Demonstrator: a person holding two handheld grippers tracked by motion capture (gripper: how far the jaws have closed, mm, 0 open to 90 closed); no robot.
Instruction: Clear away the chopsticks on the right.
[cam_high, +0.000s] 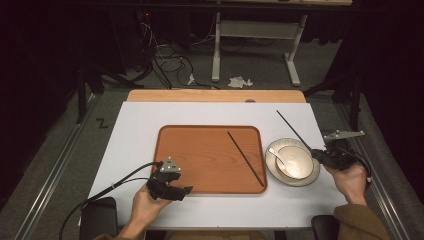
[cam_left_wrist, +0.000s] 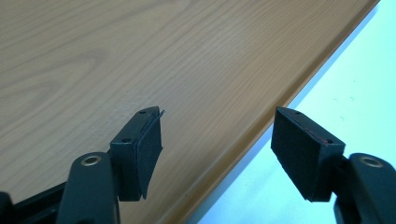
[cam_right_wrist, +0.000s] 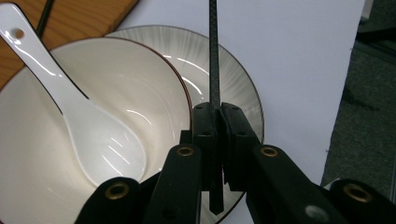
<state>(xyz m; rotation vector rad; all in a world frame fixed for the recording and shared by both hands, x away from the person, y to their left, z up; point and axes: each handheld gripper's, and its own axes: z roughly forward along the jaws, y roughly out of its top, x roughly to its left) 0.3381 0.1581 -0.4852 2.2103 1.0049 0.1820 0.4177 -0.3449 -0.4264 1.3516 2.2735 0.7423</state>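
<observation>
My right tool (cam_right_wrist: 215, 122) is clenched on one chopstick (cam_high: 294, 131) (its long axis runs up toward 11 o'clock from my grip). Its twin (cam_high: 246, 158) lies on the tray (cam_high: 200, 155) at about 9 o'clock, past the bowl (cam_high: 295, 161). Two chopsticks, one spoon (cam_high: 279, 159), one plate (cam_high: 312, 177). The left tool (cam_left_wrist: 217, 149) sits released over the tray's near edge.

Bowl (cam_right_wrist: 93, 140) hard beside right claw (cam_right_wrist: 215, 116)
</observation>
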